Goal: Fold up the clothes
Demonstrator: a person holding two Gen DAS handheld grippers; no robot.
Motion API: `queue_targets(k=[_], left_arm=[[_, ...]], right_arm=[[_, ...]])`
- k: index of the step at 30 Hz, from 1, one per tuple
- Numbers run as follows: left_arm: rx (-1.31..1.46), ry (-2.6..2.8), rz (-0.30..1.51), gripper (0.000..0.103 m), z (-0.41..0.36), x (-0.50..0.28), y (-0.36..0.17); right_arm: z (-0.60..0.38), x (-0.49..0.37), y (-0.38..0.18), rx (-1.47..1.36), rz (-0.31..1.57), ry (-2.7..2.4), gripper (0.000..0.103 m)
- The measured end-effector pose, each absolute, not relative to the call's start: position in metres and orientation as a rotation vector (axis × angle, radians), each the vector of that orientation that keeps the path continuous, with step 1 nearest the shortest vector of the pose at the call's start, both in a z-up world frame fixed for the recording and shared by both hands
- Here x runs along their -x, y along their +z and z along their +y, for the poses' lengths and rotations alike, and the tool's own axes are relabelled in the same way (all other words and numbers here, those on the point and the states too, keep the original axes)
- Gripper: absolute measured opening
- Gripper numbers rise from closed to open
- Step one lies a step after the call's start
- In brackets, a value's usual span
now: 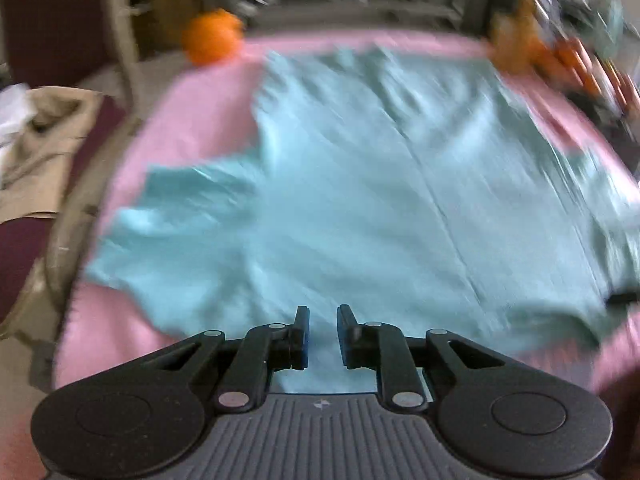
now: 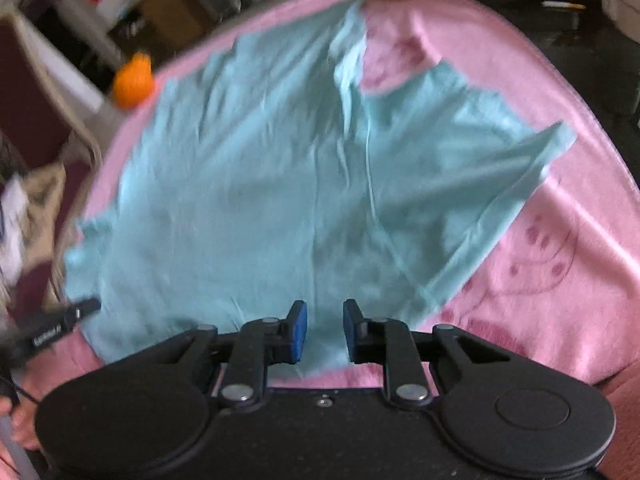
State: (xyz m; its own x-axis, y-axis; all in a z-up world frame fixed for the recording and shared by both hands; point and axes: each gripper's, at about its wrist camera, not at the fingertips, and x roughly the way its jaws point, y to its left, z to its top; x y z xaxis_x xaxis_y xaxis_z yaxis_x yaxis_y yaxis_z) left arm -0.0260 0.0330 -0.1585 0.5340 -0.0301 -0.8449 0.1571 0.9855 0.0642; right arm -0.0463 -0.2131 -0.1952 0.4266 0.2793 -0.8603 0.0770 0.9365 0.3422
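We see the teal T-shirt (image 2: 256,184) spread flat on the pink blanket (image 2: 540,280), unfolded; left gripper (image 1: 323,330) and right gripper (image 2: 325,328) slightly parted, pinching nothing.

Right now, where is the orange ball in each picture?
Left wrist view: the orange ball sits near the top left, just past the far edge of the pink blanket.
Right wrist view: the orange ball is at the upper left, again just off the pink blanket's edge.
Shared landmark: the blue shirt spread on the blanket fills the middle of both.
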Motion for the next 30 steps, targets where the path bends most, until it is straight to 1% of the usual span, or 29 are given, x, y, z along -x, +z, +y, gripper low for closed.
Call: queue_targets(k=[3, 5, 6, 8, 9, 10, 12, 15, 16, 17, 21, 22, 23, 25, 26, 27, 30], left_arm=[[-0.254, -0.135, 1.045, 0.015, 0.03, 0.03, -0.156], [-0.23, -0.135, 1.091, 0.014, 0.038, 0.029, -0.149], [-0.207, -0.132, 1.086, 0.014, 0.043, 0.029, -0.144], [-0.17, -0.12, 1.051, 0.014, 0.049, 0.031, -0.133], [-0.147, -0.117, 1.038, 0.014, 0.051, 0.03, -0.13], [-0.124, -0.119, 1.033, 0.014, 0.049, 0.028, -0.129], [-0.09, -0.134, 1.036, 0.015, 0.041, 0.023, -0.131], [-0.086, -0.151, 1.06, 0.015, 0.024, 0.023, -0.139], [-0.089, -0.159, 1.069, 0.015, 0.02, 0.024, -0.141], [-0.09, -0.168, 1.077, 0.015, 0.017, 0.026, -0.142], [-0.098, -0.183, 1.084, 0.015, 0.013, 0.032, -0.142], [-0.097, -0.181, 1.082, 0.015, 0.013, 0.033, -0.141], [-0.093, -0.177, 1.079, 0.015, 0.015, 0.034, -0.141], [-0.081, -0.173, 1.074, 0.015, 0.02, 0.034, -0.139], [-0.073, -0.171, 1.071, 0.015, 0.022, 0.035, -0.139], [-0.066, -0.17, 1.068, 0.015, 0.024, 0.036, -0.138], [-0.044, -0.173, 1.067, 0.015, 0.028, 0.036, -0.141]], right_arm=[[-0.207, 0.056, -0.19, -0.262, 1.131, 0.142, 0.012], [-0.21, 0.06, -0.187, -0.241, 1.153, 0.142, 0.011], [-0.215, 0.063, -0.184, -0.256, 1.154, 0.141, 0.012], [-0.235, 0.07, -0.178, -0.347, 1.097, 0.122, 0.018], [-0.251, 0.071, -0.175, -0.42, 1.048, 0.087, 0.028], [-0.268, 0.071, -0.172, -0.499, 0.998, 0.042, 0.035], [-0.305, 0.071, -0.172, -0.673, 0.918, -0.077, 0.036], [-0.346, 0.067, -0.181, -0.876, 0.852, -0.2, 0.038], [-0.355, 0.065, -0.185, -0.92, 0.838, -0.235, 0.041], [-0.363, 0.062, -0.189, -0.951, 0.834, -0.264, 0.042], [-0.374, 0.046, -0.208, -1.036, 0.822, -0.302, 0.042], [-0.376, 0.042, -0.212, -1.035, 0.82, -0.313, 0.041], [-0.379, 0.038, -0.215, -1.03, 0.819, -0.324, 0.038], [-0.379, 0.032, -0.218, -1.018, 0.816, -0.341, 0.014], [-0.379, 0.03, -0.217, -1.0, 0.812, -0.34, 0.007], [-0.378, 0.03, -0.213, -0.972, 0.806, -0.34, 0.003], [-0.367, 0.028, -0.196, -0.859, 0.792, -0.322, 0.003]])
